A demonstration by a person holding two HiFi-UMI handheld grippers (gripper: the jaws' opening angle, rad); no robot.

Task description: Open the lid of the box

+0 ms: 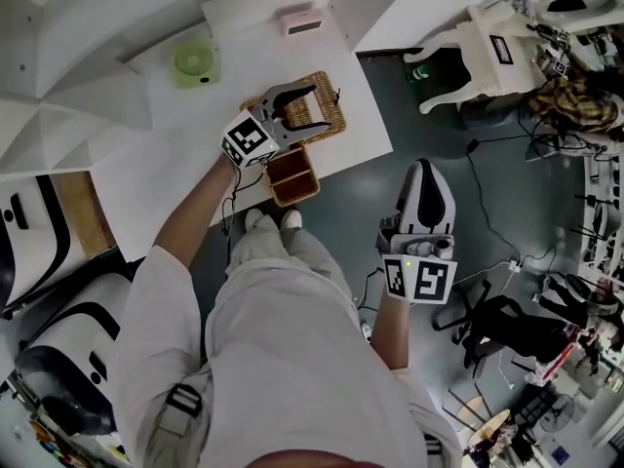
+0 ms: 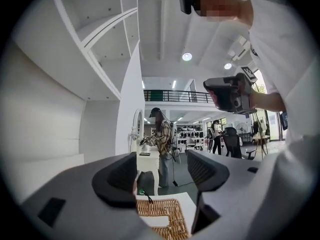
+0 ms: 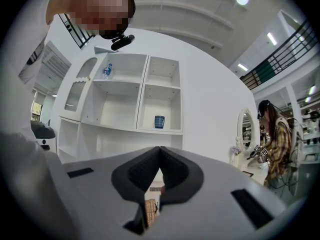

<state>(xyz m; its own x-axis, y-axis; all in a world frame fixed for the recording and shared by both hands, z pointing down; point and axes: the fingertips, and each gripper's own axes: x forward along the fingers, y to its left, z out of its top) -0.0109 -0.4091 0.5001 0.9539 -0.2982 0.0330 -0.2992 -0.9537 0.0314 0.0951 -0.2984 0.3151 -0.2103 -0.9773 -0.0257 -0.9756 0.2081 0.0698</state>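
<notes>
A small brown box (image 1: 292, 175) stands uncovered at the front edge of the white table (image 1: 175, 164). Its woven wicker lid (image 1: 325, 115) lies flat on the table just beyond it. My left gripper (image 1: 295, 100) hovers over the lid with its jaws wide apart and nothing between them. In the left gripper view the wicker lid (image 2: 161, 216) shows below the open left gripper (image 2: 165, 176). My right gripper (image 1: 426, 172) hangs over the floor to the right of the table, shut and empty. In the right gripper view the right gripper (image 3: 160, 159) has its pads pressed together.
A green round fan (image 1: 193, 63) and a white boxy device (image 1: 302, 22) sit farther back on the table. A white dressing table (image 1: 478, 47) stands across the floor, with cables and chairs at the right. A person in a plaid shirt (image 2: 161, 134) stands in the distance.
</notes>
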